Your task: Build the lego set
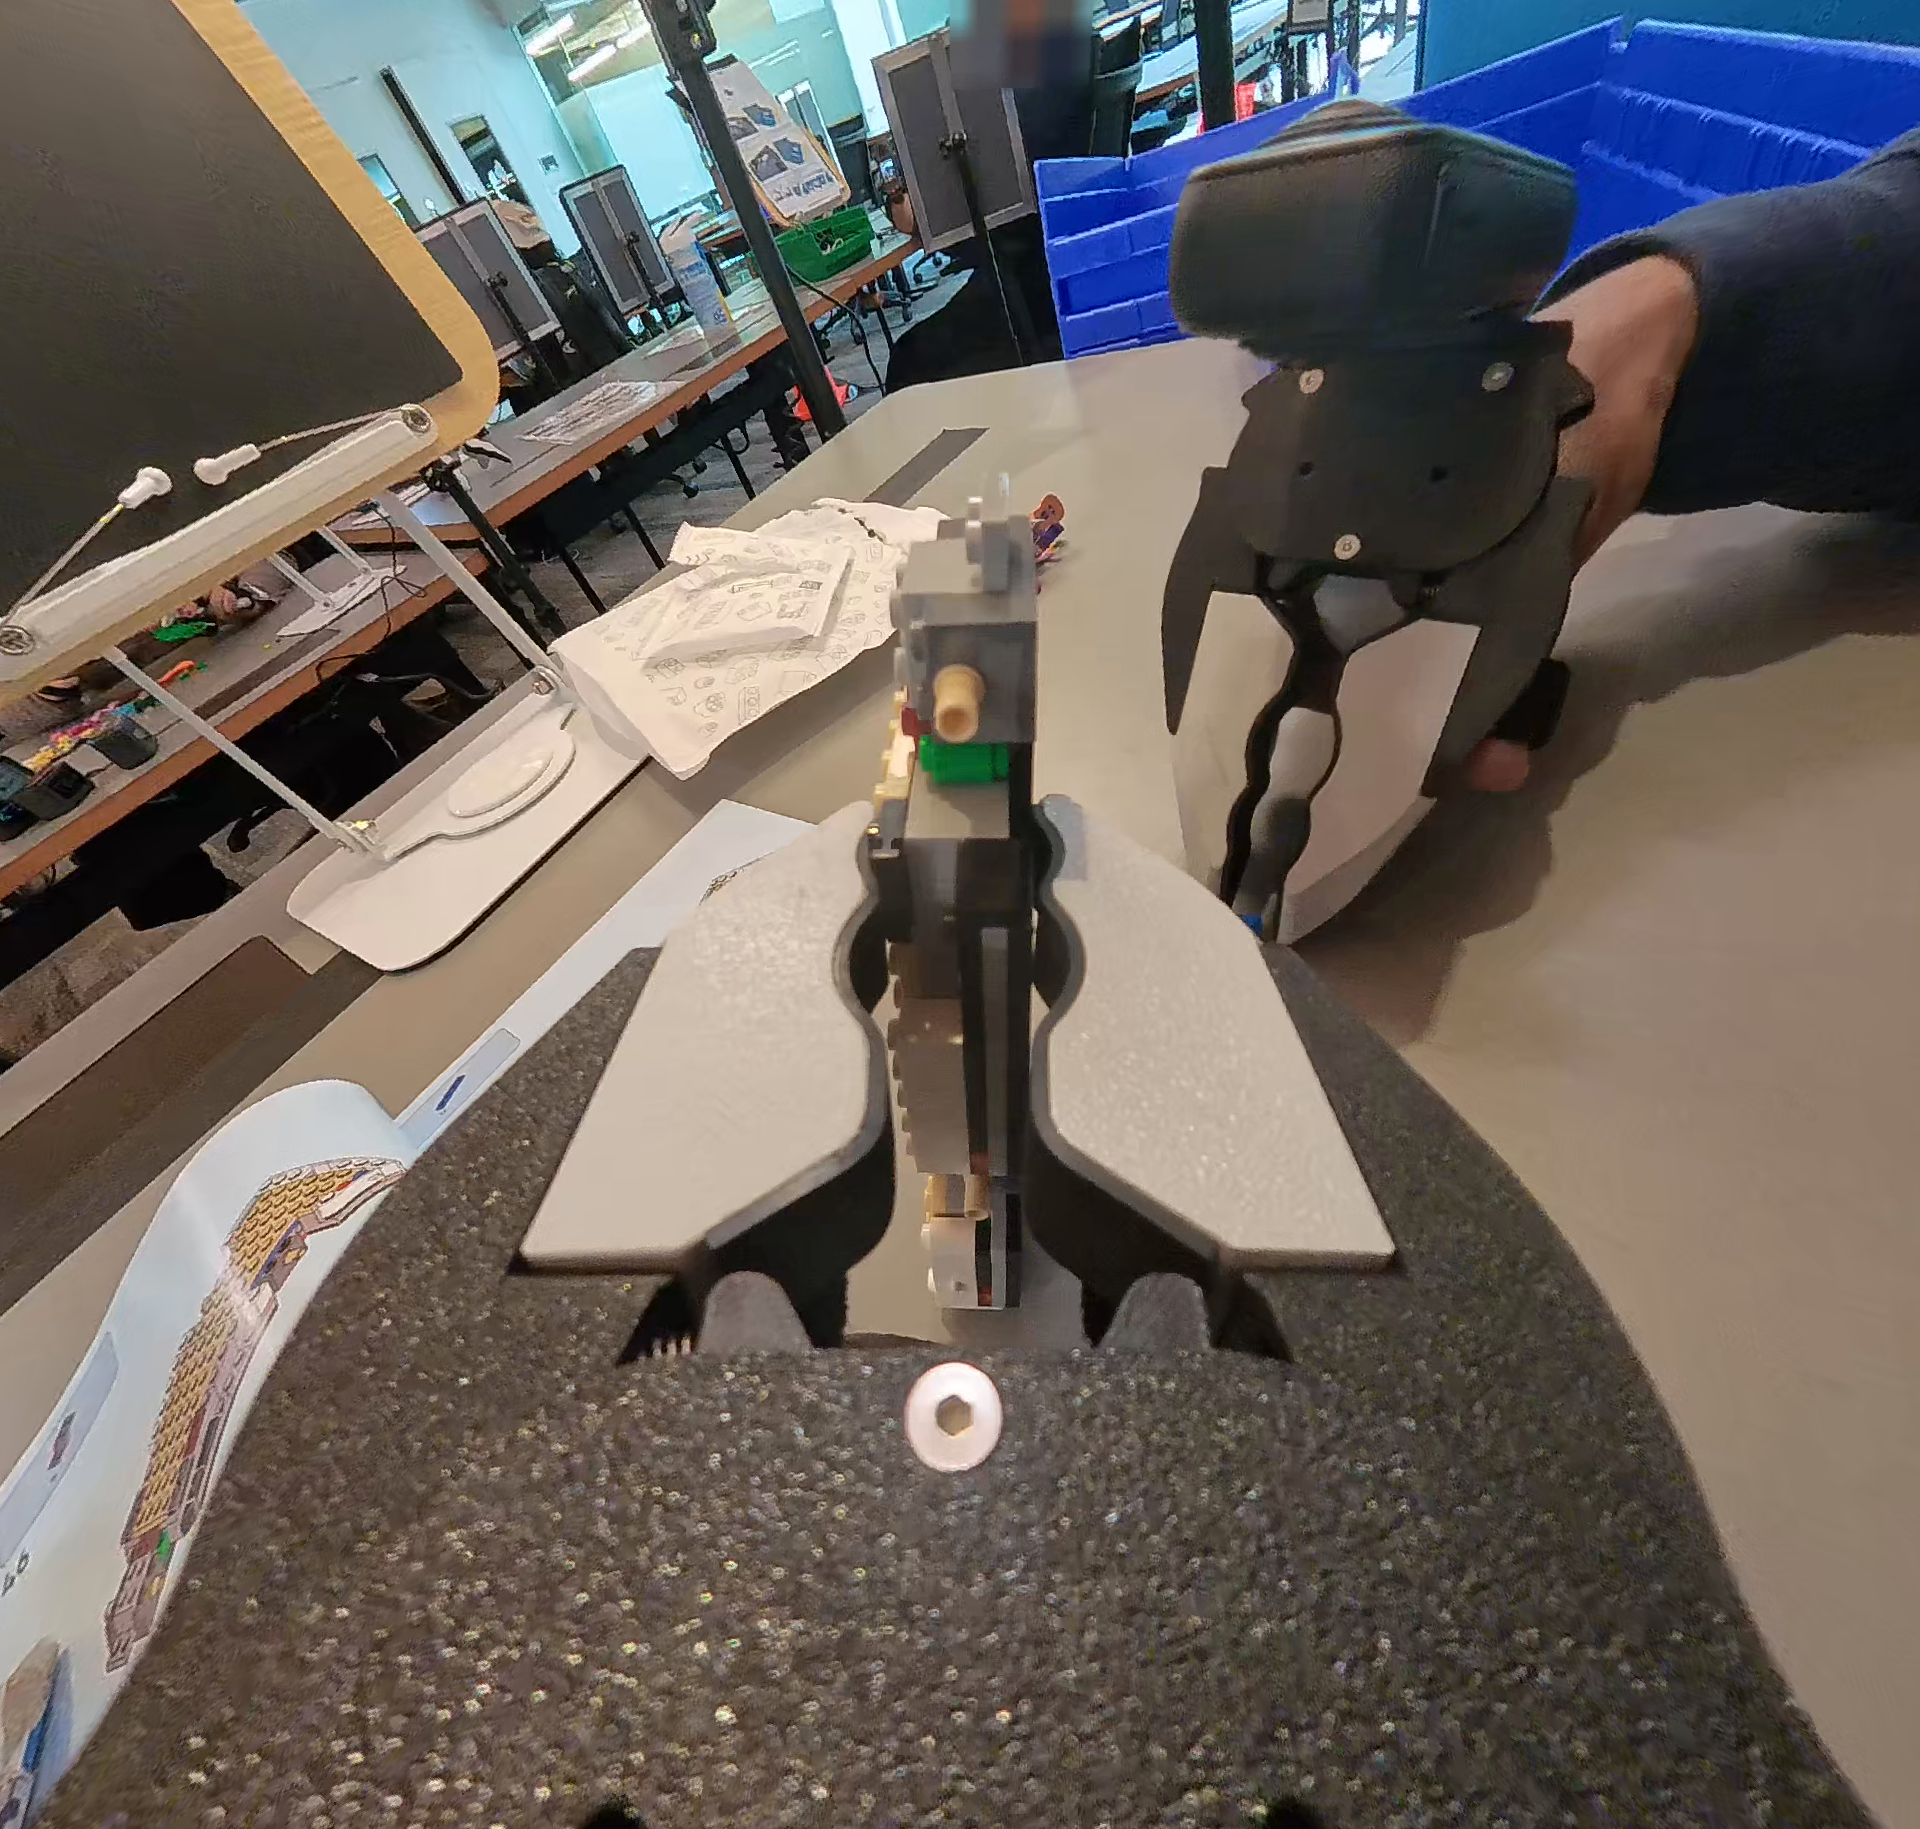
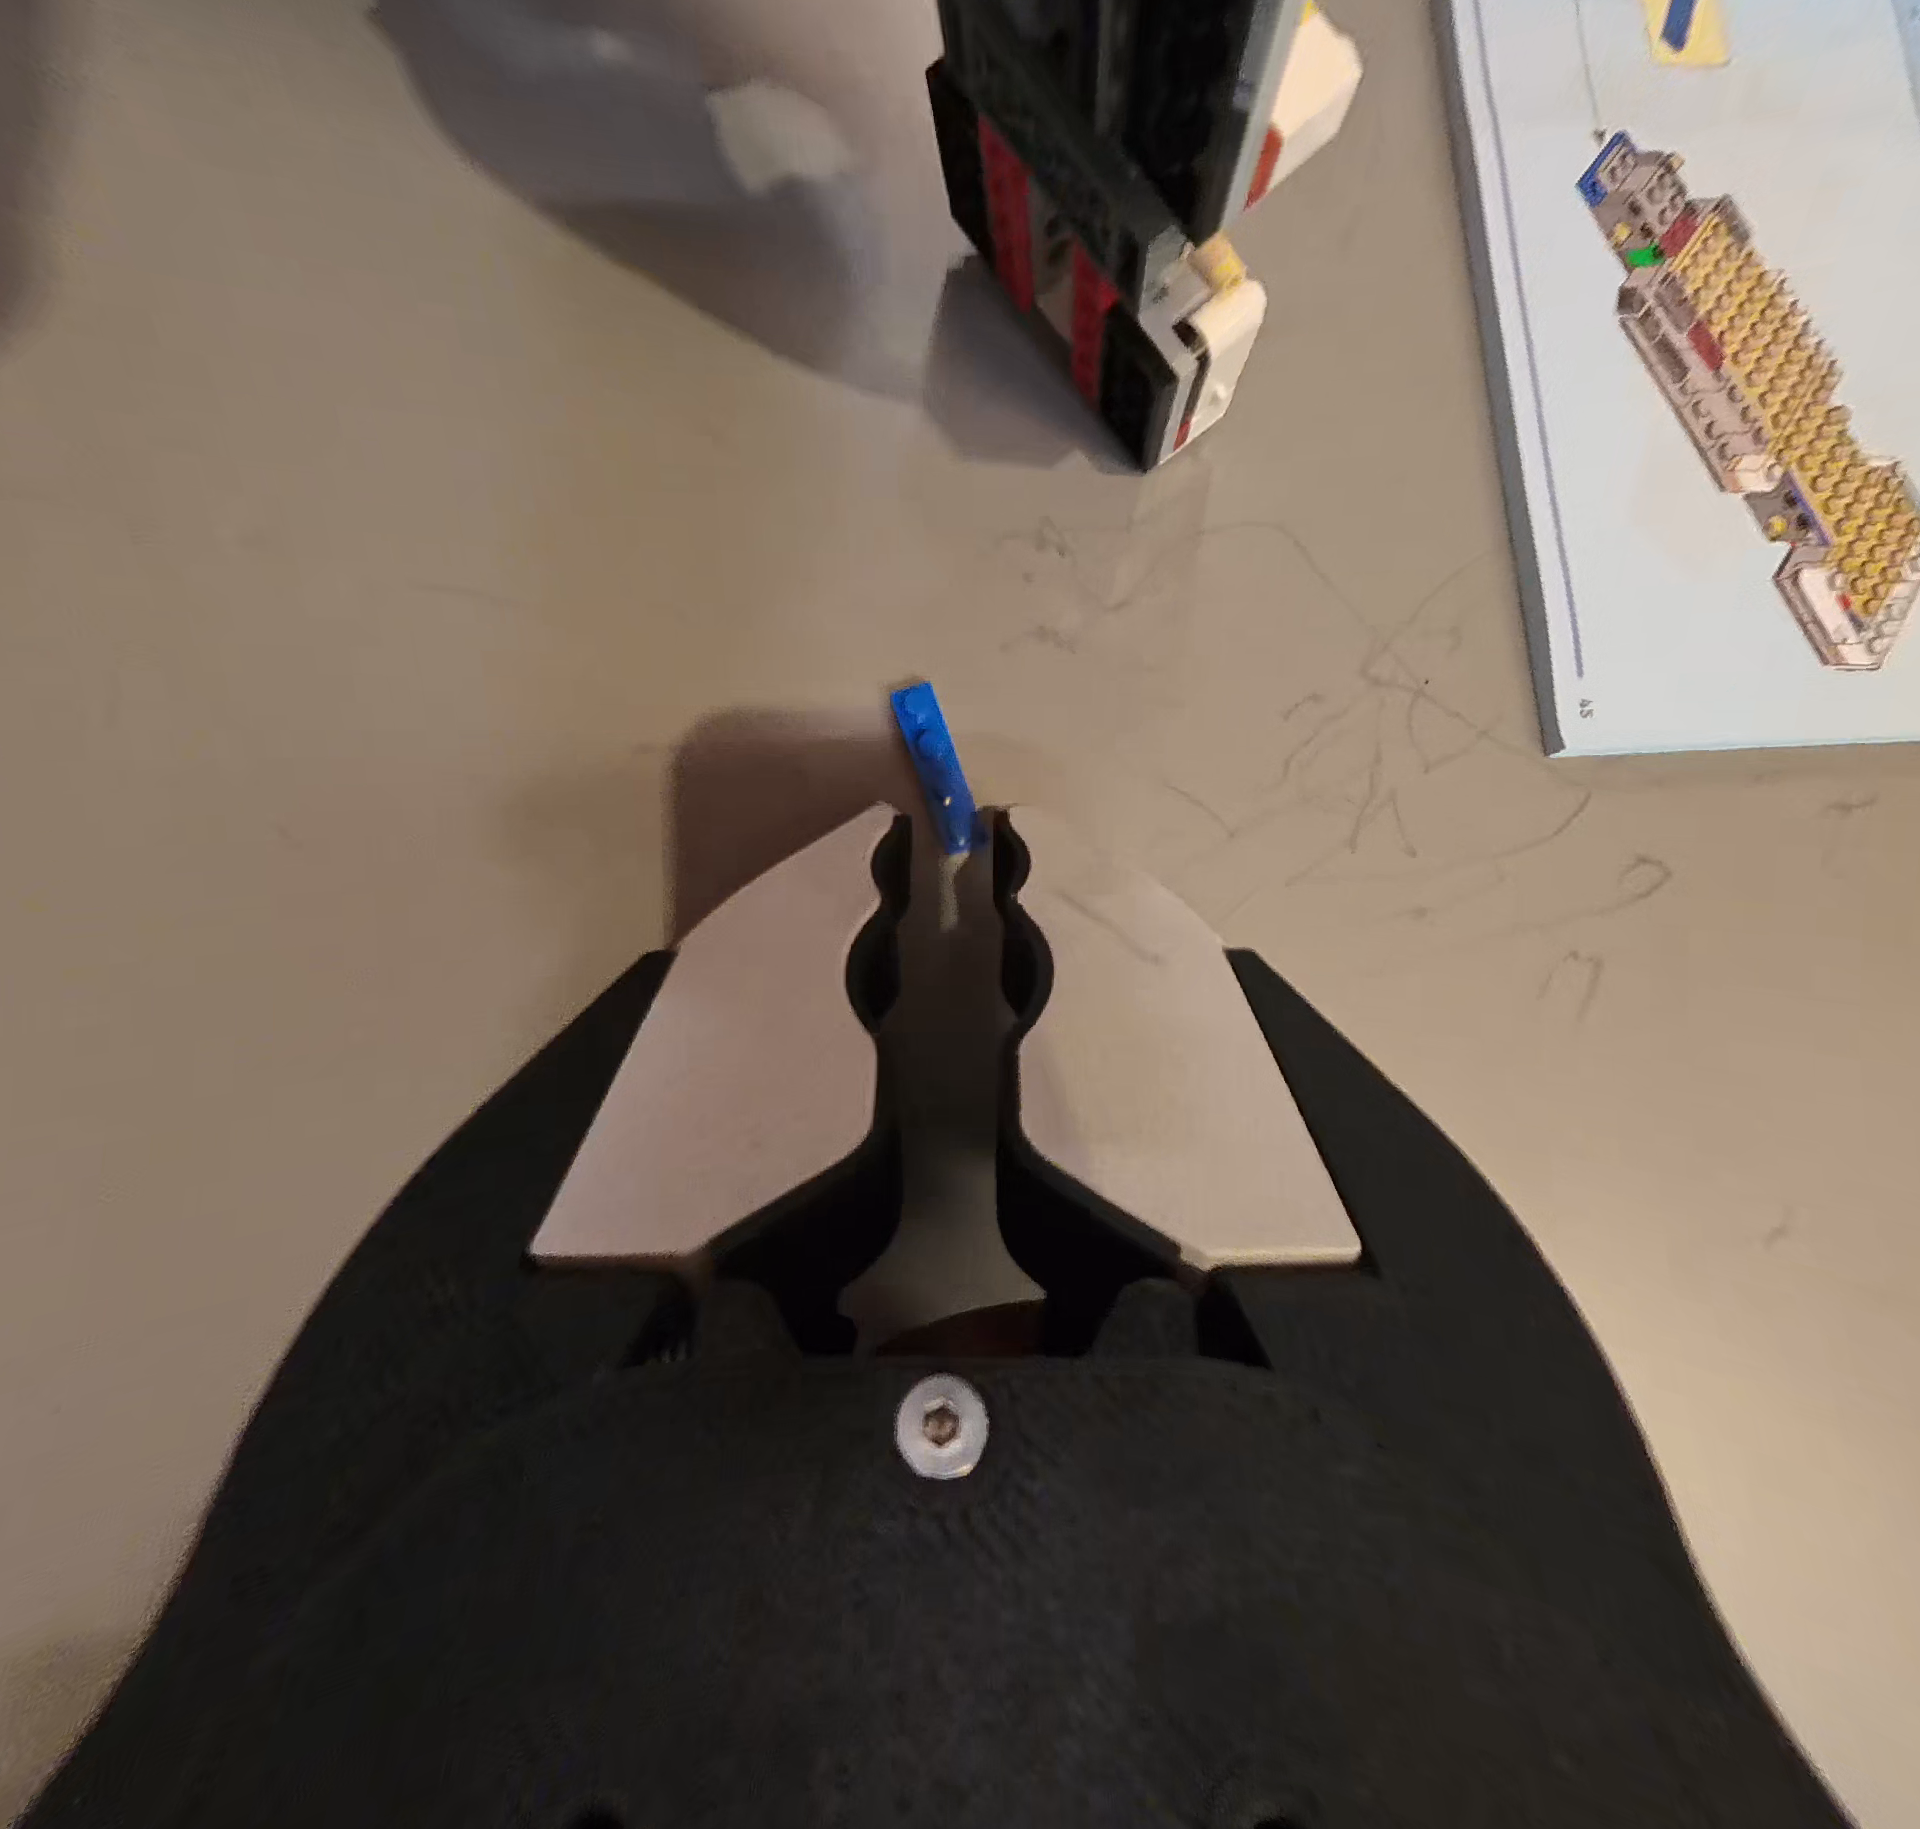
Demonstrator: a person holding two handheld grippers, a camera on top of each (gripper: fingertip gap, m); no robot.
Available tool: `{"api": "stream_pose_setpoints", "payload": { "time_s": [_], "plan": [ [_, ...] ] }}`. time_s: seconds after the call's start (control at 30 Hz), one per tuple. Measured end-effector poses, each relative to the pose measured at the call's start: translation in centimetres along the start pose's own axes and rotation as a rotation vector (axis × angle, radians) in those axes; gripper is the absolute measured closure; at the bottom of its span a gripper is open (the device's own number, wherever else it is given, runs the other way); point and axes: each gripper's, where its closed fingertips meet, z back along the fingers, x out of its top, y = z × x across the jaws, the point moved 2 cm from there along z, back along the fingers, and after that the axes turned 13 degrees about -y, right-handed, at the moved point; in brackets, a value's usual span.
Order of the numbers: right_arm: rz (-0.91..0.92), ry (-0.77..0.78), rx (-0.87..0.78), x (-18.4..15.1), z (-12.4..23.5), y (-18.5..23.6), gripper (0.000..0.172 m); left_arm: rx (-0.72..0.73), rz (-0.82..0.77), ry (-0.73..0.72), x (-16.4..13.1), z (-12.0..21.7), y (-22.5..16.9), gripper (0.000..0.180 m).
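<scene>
My left gripper (image 1: 956,844) is shut on a long grey, black and tan brick model (image 1: 966,636), which sticks out forward between its pads. The model also shows in the right wrist view (image 2: 1101,169), held on end just above the table. My right gripper (image 2: 948,823) points down at the grey table (image 2: 416,584), with a hand on it in the left wrist view (image 1: 1262,896). A small blue plate (image 2: 930,756) lies on the table with its near end between the right fingertips. It leans by the right pad and a gap shows at the left pad, so the jaws are open.
An open instruction booklet (image 2: 1714,325) lies right of the model and shows at the lower left in the left wrist view (image 1: 156,1364). White printed paper bags (image 1: 748,636), a tilted board on a white stand (image 1: 447,844) and blue bins (image 1: 1714,117) stand beyond.
</scene>
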Motion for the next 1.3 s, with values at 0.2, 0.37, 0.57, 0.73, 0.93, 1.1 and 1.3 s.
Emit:
{"api": "stream_pose_setpoints", "payload": {
  "time_s": [0.2,0.37,0.57,0.73,0.93,1.1,1.3],
  "plan": [
    [-0.174,-0.042,0.074,0.8,0.2,0.6,0.164,0.001,0.006,-0.001,0.0,0.0,0.0,0.157],
    [-0.601,-0.149,0.174,1.6,1.3,-0.3,0.160,0.001,0.008,-0.001,0.0,0.0,0.0,0.157],
    [-0.473,-0.103,0.063,0.1,1.8,-1.6,0.150,0.005,0.016,-0.004,-0.1,0.1,0.2,0.157],
    [-0.178,-0.067,-0.001,-0.4,1.8,-1.5,0.154,0.006,0.015,-0.004,-0.1,0.1,0.3,0.157],
    [-0.092,-0.081,0.042,0.5,0.8,-1.0,0.156,0.005,0.006,-0.002,-0.1,0.1,0.2,0.157],
    [-0.008,-0.065,0.059,0.4,0.2,-1.0,0.156,0.003,0.006,-0.004,-0.1,0.1,0.1,0.157],
    [0.015,-0.037,0.117,0.3,0.1,-0.8,0.157,0.005,0.007,-0.004,-0.1,0.1,0.1,0.157]
  ]
}}
